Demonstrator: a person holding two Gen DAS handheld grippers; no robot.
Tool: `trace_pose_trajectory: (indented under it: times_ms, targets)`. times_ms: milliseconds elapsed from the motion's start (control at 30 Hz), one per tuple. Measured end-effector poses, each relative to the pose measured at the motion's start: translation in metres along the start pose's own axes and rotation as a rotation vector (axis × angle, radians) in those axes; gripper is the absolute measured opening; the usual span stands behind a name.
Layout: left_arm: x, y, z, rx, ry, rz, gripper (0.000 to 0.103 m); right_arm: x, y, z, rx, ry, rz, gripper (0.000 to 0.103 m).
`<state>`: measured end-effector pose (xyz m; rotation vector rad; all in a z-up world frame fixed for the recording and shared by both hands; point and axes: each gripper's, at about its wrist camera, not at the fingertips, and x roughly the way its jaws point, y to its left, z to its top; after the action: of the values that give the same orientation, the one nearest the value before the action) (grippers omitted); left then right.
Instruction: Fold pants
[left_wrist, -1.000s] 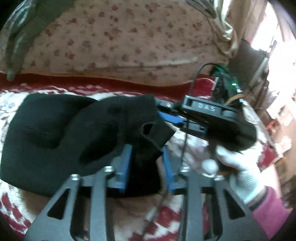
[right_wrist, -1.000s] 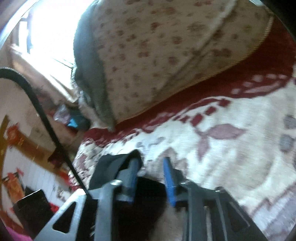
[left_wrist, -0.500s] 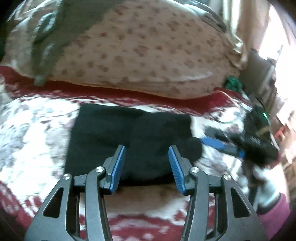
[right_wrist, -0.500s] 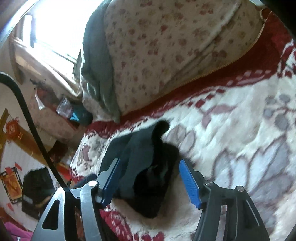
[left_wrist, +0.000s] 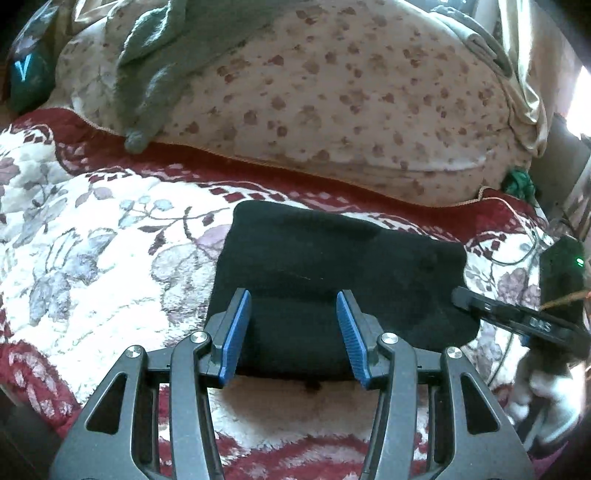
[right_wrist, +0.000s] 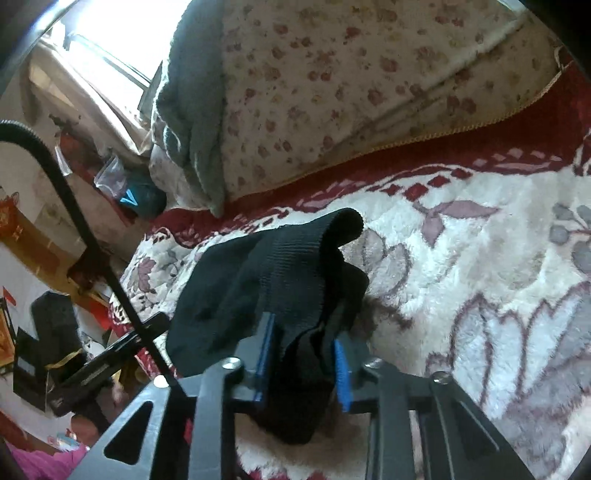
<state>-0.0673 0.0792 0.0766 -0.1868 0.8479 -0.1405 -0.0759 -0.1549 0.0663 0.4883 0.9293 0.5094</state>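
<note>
The black pants (left_wrist: 332, 266) lie folded into a compact rectangle on the floral blanket. My left gripper (left_wrist: 293, 325) is open, its blue pads (left_wrist: 236, 332) spread above the near edge of the fold, holding nothing. My right gripper (right_wrist: 303, 354) has its jaws closed in on the right end of the pants (right_wrist: 280, 273), with black cloth bunched between the pads and a ribbed edge standing up. The right gripper also shows in the left wrist view (left_wrist: 517, 317) at the right edge of the pants.
A white and red floral blanket (left_wrist: 92, 258) covers the bed. A large flowered pillow (left_wrist: 332, 92) with a grey-green cloth (left_wrist: 155, 66) over it lies behind the pants. A black device with a green light (left_wrist: 561, 273) and cables sits at the right.
The left gripper let go of the pants, opened and drew back. The pants now lie flatter. The right gripper opened half a second ago and has now closed on the right end.
</note>
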Motion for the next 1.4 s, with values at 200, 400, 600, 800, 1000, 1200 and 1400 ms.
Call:
trace_pose_trajectory:
  times_ms: [200,400,600,800,1000,1200,1400]
  targets:
    - [0.008,0.001,-0.001,-0.002,0.007,0.019,0.048,0.002,0.001,-0.009,-0.032,0.019,-0.076,0.022]
    - [0.008,-0.002,0.000,0.007,0.002,0.034,0.048,-0.001,0.002,-0.008,-0.010,-0.002,-0.088,0.026]
    - [0.002,0.000,0.003,0.017,-0.015,0.040,0.048,-0.017,0.011,-0.006,-0.017,-0.040,-0.048,0.049]
    - [-0.003,0.003,0.007,0.023,-0.028,0.069,0.048,-0.028,0.016,-0.006,-0.008,-0.057,-0.033,0.051]
    - [-0.004,0.006,0.008,0.010,-0.013,0.067,0.048,-0.027,0.024,-0.006,-0.022,-0.047,-0.044,0.051]
    - [-0.006,0.010,0.011,-0.017,0.000,0.049,0.048,-0.021,0.022,-0.005,-0.020,-0.032,-0.061,0.051]
    - [0.000,0.007,0.011,-0.067,0.045,0.063,0.048,0.006,0.023,-0.006,-0.126,0.031,-0.109,0.046]
